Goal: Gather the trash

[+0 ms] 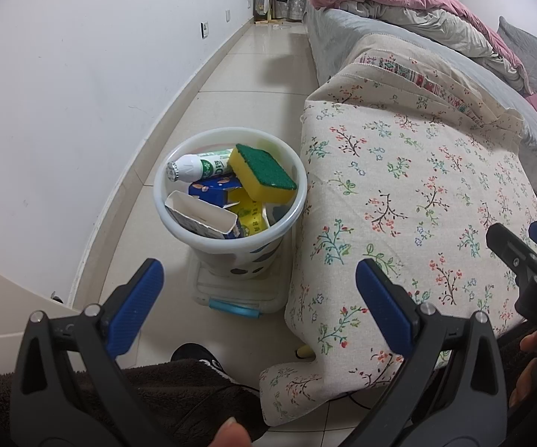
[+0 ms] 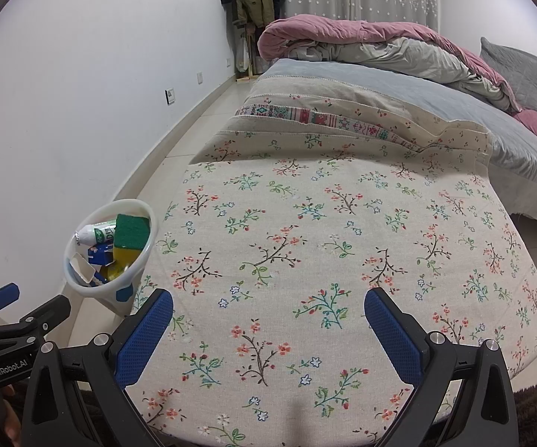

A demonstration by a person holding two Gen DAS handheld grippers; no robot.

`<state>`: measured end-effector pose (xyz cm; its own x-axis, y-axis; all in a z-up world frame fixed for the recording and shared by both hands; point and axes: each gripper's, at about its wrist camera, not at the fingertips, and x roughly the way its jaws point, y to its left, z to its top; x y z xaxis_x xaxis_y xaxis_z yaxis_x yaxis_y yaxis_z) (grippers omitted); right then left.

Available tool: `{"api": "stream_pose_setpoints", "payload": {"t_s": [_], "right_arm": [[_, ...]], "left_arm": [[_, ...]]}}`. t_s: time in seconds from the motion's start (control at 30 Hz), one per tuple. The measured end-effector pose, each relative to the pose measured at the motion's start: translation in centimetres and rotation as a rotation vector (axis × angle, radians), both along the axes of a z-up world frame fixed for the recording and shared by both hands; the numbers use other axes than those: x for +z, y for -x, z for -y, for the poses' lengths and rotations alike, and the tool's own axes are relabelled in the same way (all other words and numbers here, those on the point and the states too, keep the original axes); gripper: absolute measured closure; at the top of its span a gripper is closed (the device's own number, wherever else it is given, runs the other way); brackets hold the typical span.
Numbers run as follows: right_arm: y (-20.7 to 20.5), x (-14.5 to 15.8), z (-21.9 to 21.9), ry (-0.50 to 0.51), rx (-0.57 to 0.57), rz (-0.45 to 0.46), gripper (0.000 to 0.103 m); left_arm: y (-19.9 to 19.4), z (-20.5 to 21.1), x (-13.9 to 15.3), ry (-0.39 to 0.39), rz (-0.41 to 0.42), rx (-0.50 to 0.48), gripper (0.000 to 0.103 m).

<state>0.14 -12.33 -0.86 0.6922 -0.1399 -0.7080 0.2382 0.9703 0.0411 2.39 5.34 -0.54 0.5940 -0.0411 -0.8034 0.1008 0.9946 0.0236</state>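
A white trash bin stands on the floor left of the table. It holds a yellow-green sponge, a white-green bottle, a blue carton and a white open box. The bin also shows in the right wrist view. My left gripper is open and empty, above the floor in front of the bin. My right gripper is open and empty over the floral tablecloth; it also shows at the right of the left wrist view.
A clear plastic box with a blue handle sits under the bin. A bed with pink and grey bedding lies behind the table. A white wall runs along the left. Coats hang on a rack at the far end.
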Motion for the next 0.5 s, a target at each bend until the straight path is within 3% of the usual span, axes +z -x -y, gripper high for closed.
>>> {"api": "stream_pose_setpoints", "payload": {"t_s": [0.5], "right_arm": [[-0.38,-0.10,0.57,-0.007,-0.016,-0.005,0.000]], "left_arm": [[-0.16,0.15,-0.16,0.003,-0.014,-0.005,0.001]]}}
